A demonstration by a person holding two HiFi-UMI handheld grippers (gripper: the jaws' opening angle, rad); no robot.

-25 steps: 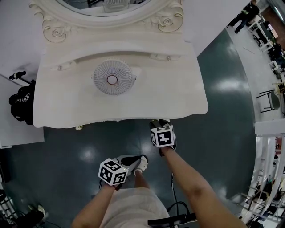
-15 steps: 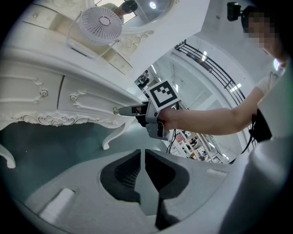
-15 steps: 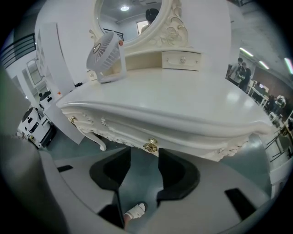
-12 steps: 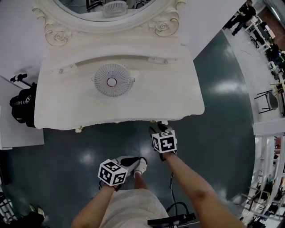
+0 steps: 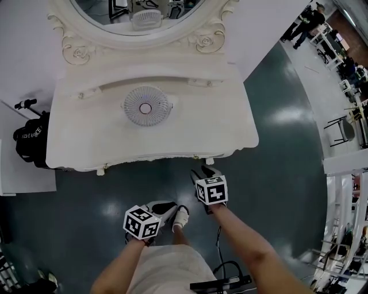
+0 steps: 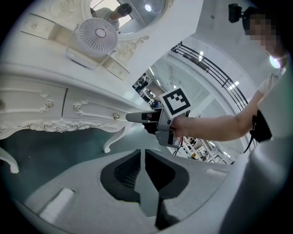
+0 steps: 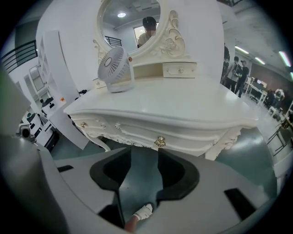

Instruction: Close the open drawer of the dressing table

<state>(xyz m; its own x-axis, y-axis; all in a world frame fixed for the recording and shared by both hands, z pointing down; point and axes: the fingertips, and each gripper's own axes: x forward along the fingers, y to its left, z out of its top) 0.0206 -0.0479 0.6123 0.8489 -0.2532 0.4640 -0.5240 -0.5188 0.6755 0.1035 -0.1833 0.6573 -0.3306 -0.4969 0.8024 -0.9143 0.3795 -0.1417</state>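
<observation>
Head view looks steeply down on a cream, carved table (image 5: pixel 230 126) set against a white wall, with an oval mirror (image 5: pixel 144 8) rising from its back edge. A round white fan (image 5: pixel 145 106) stands on the table left of the middle, nearer the back edge than the front. A black bag (image 5: pixel 31 143) sits on the floor just beside the table's left edge. The right hand-held gripper (image 5: pixel 205 172) hangs over the glossy dark green floor (image 5: pixel 287 172), just off the right part of the table's front edge and not touching it. Its marker cube faces upward. Right gripper view shows its jaws released, with a clear gap between them and only floor and the person's white shoe (image 7: pixel 144 211) seen through it. Straight ahead of those jaws is the drawer (image 7: pixel 137 135) in the right part of the table's front, under the front edge, with a small gold knob (image 7: pixel 160 141). As far as I can see, its face lies level with the rest of the carved front. The left hand-held gripper (image 6: pixel 143 153) is lower and further from the table, beside the person's legs. Left gripper view shows its jaws drawn almost together, only a sliver of floor between them, holding nothing and pointing toward the other gripper and the table's front right leg.
</observation>
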